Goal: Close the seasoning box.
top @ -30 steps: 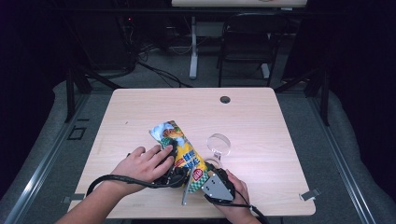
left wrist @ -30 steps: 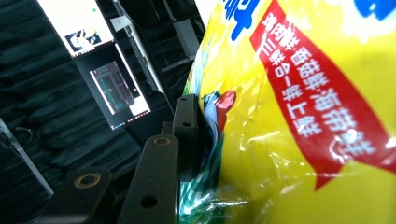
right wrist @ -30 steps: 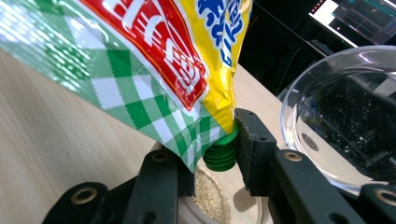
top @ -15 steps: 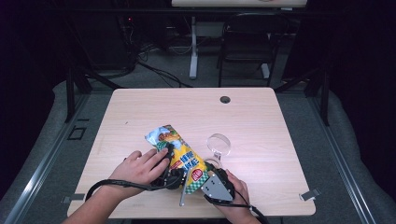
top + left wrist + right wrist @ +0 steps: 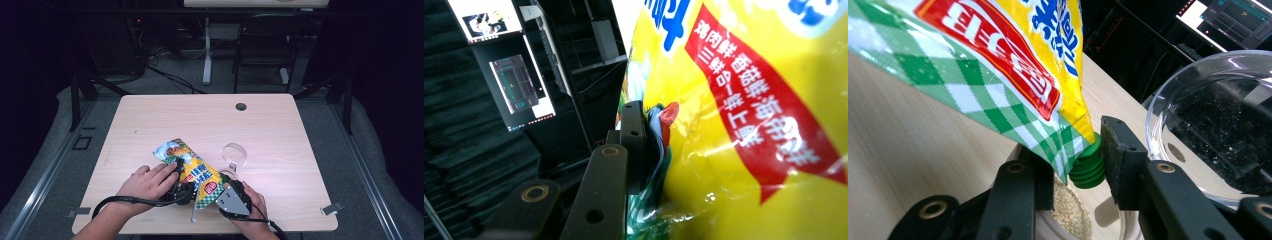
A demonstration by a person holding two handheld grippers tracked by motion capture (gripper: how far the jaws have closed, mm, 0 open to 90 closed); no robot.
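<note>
A yellow snack pouch (image 5: 192, 170) with a green checked bottom lies slanted over the near middle of the table (image 5: 150, 125). My left gripper (image 5: 181, 190), under the person's left hand, is shut on the pouch (image 5: 749, 125). Its jaws have just been closing, one pad (image 5: 633, 145) pressing the foil and the other hidden behind it. My right gripper (image 5: 1075, 160) stands around the pouch's green threaded spout (image 5: 1088, 167). Its jaws have just been opening, with the spout between them and a gap on the left side.
A clear glass bowl (image 5: 234, 154) sits just beyond the right gripper (image 5: 215, 192), close on its right in the right gripper view (image 5: 1218, 130). A small dish of pale grains (image 5: 1068, 210) lies under the spout. A cable hole (image 5: 241, 106) is at the far edge.
The pouch and the left hand have slid slightly toward the near-left. The right hand has stayed put at the pouch's lower end.
</note>
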